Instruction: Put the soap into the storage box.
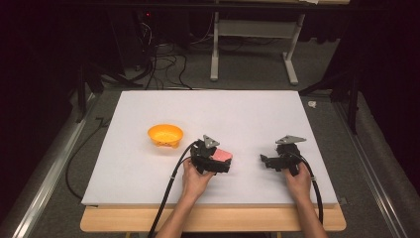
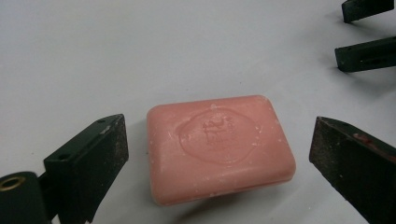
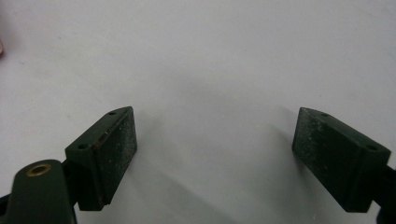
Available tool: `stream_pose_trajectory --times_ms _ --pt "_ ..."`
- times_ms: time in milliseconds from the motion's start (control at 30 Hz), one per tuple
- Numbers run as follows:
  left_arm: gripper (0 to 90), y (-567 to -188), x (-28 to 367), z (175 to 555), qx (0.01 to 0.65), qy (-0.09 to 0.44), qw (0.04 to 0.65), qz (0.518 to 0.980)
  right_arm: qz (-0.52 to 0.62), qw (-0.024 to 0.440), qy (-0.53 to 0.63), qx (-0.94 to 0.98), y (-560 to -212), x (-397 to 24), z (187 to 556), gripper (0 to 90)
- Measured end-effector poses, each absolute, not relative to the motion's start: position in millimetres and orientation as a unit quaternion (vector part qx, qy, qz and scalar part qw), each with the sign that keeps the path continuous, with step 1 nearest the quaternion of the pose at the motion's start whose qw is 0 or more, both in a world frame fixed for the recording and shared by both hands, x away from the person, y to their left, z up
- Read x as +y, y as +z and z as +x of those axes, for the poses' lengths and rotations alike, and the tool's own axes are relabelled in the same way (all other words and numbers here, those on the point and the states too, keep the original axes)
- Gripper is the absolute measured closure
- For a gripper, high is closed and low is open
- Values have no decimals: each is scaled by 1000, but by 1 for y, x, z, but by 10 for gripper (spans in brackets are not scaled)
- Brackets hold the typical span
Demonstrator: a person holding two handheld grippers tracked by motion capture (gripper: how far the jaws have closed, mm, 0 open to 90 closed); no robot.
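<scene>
White tabletop (image 1: 148,163) w/ orange bowl (image 1: 165,135), pink soap (image 2: 219,145); dark room.

Matt, seemingly waxy pink soap (image 2: 219,147)

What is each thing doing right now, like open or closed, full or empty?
Left gripper: jaws open, one on each side of the soap, not touching it.
Right gripper: jaws open, nothing between them.
Pink soap: lying flat on the white table, stamped side up.
Orange bowl: upright, looks empty.
</scene>
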State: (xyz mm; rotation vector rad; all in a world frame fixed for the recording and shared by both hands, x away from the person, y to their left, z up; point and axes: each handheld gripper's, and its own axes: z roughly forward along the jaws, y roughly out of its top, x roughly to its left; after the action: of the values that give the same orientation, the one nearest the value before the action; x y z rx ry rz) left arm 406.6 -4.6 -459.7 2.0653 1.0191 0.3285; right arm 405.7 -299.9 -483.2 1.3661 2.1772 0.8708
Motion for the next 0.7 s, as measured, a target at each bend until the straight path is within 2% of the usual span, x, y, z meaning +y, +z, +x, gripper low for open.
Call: stream_pose_trajectory --times_ms 400,700 --pt "3 -465 -12 413 418 135 382 813 493 211 314 784 -483 -300 406 145" --pt "3 -472 -19 413 418 133 367 820 493 212 314 784 -483 -300 406 145"
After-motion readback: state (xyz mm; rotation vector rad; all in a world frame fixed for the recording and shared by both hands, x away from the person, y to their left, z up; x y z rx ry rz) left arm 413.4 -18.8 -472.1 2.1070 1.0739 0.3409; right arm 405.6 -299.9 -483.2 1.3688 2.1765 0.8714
